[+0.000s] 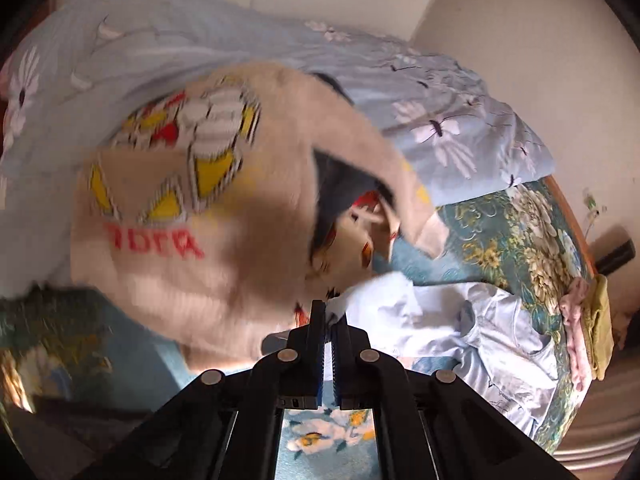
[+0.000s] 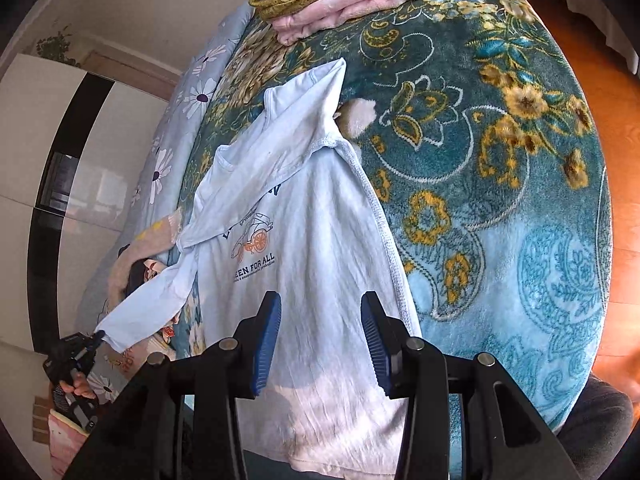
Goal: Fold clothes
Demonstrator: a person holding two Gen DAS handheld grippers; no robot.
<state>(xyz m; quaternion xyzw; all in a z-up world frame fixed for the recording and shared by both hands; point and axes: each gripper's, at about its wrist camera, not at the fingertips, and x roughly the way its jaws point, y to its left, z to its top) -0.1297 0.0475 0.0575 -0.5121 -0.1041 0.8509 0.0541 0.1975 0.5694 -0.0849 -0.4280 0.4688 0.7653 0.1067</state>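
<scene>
The pale blue shirt (image 2: 304, 240) is spread on the bed's floral blanket (image 2: 500, 184). Its sleeve cuff (image 2: 110, 330) is pinched by the left tongs (image 1: 330, 312); the right tongs (image 2: 320, 344) are held spread above its hem.

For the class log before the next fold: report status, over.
Left gripper shut on light blue shirt sleeve cuff. Right gripper open above shirt hem. Beige sweater heaped beside the sleeve.
</scene>
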